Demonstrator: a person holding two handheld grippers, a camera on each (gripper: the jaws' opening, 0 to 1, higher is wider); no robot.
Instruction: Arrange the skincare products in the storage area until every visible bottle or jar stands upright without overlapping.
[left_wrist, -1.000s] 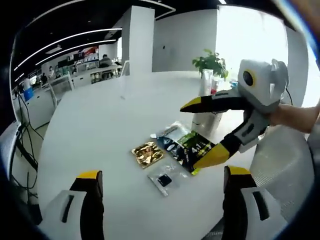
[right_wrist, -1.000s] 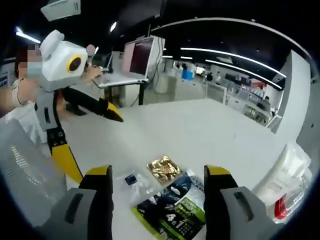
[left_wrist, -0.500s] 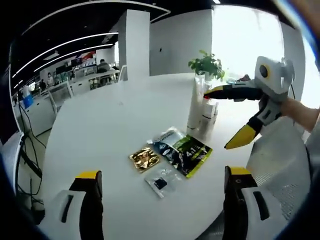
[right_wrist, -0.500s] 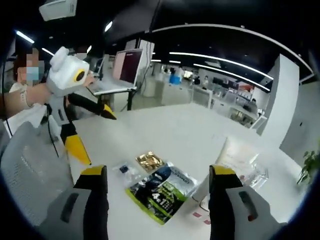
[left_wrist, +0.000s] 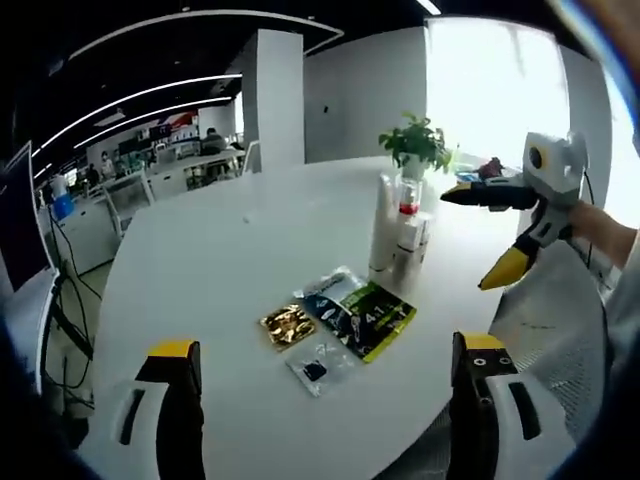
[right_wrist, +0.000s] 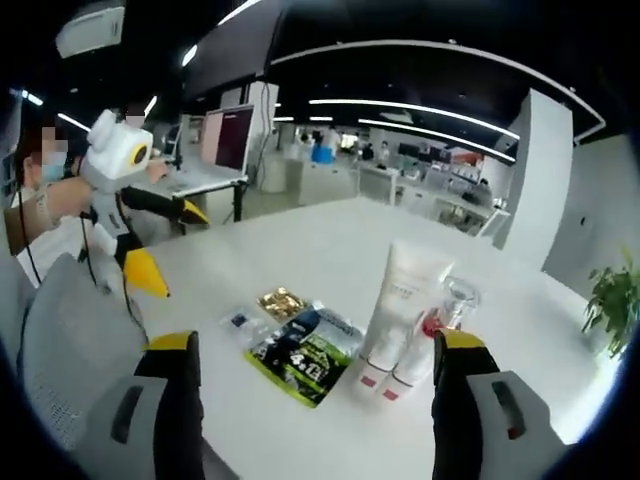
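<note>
- White desk (left_wrist: 230, 270) carries upright tubes (right_wrist: 400, 300) beside flat sachets (right_wrist: 300, 355).
- Left gripper (left_wrist: 325, 375) gapes wide, holding nothing.
- Right gripper (right_wrist: 315, 365) likewise wide, empty.

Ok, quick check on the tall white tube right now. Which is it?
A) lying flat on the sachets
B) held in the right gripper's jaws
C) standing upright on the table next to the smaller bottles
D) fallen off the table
C: the tall white tube stands upright on the white table, beside the smaller bottles and apart from the flat sachets; both grippers' jaws are open and empty.
</note>
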